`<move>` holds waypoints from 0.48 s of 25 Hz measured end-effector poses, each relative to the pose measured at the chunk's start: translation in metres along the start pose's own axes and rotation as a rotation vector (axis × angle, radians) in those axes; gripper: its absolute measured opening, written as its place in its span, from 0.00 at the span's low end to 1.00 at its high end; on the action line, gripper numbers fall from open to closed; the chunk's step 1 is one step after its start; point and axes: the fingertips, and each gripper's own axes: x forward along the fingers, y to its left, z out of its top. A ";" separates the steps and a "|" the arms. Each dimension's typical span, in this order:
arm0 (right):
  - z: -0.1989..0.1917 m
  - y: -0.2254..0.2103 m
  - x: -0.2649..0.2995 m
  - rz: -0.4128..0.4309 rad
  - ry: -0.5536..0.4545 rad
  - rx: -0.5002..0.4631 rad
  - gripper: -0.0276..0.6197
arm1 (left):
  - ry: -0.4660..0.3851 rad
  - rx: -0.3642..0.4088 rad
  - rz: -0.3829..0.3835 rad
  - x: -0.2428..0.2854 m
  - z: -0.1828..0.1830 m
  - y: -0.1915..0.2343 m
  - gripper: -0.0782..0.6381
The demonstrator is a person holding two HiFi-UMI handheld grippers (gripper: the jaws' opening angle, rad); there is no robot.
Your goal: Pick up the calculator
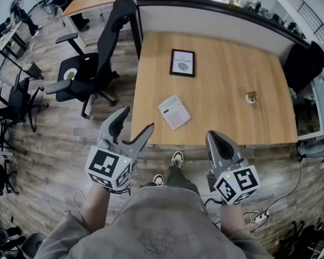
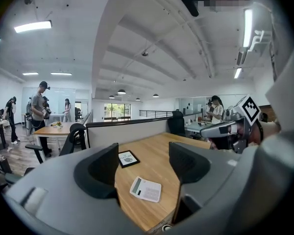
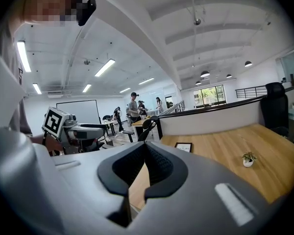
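Note:
The white calculator (image 1: pixel 174 112) lies flat near the front edge of the wooden desk (image 1: pixel 227 63), turned at an angle. My left gripper (image 1: pixel 136 122) hovers off the desk's front left corner, jaws open and empty. In the left gripper view the calculator (image 2: pixel 146 189) shows between and beyond the open jaws of the left gripper (image 2: pixel 144 163). My right gripper (image 1: pixel 215 139) hangs just in front of the desk edge, right of the calculator, shut with nothing held. In the right gripper view the right gripper's (image 3: pixel 146 150) pads meet.
A black picture frame (image 1: pixel 182 62) lies at the back of the desk and a small potted plant (image 1: pixel 251 97) stands to the right. A black office chair (image 1: pixel 89 69) stands left of the desk. A partition wall (image 1: pixel 216 15) runs behind. People stand at a far table (image 2: pixel 54 129).

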 end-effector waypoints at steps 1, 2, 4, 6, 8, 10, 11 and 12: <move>0.002 -0.007 0.009 0.006 0.007 0.003 0.06 | 0.009 -0.002 0.005 0.009 -0.001 0.005 0.56; 0.003 -0.013 0.018 0.012 0.015 0.006 0.06 | 0.019 -0.003 0.008 0.019 -0.001 0.009 0.56; 0.005 -0.027 0.034 0.025 0.032 0.010 0.06 | 0.041 -0.009 0.013 0.038 -0.005 0.016 0.56; 0.006 -0.042 0.049 0.037 0.045 0.013 0.06 | 0.060 -0.016 0.020 0.057 -0.008 0.020 0.56; 0.007 -0.058 0.061 0.050 0.055 0.019 0.06 | 0.083 -0.020 0.026 0.076 -0.012 0.023 0.56; 0.008 -0.073 0.072 0.066 0.067 0.025 0.06 | 0.115 -0.023 0.029 0.094 -0.019 0.025 0.56; 0.008 -0.080 0.077 0.075 0.075 0.027 0.06 | 0.134 -0.023 0.030 0.103 -0.023 0.026 0.56; 0.008 -0.086 0.083 0.084 0.084 0.031 0.06 | 0.155 -0.020 0.032 0.112 -0.028 0.026 0.56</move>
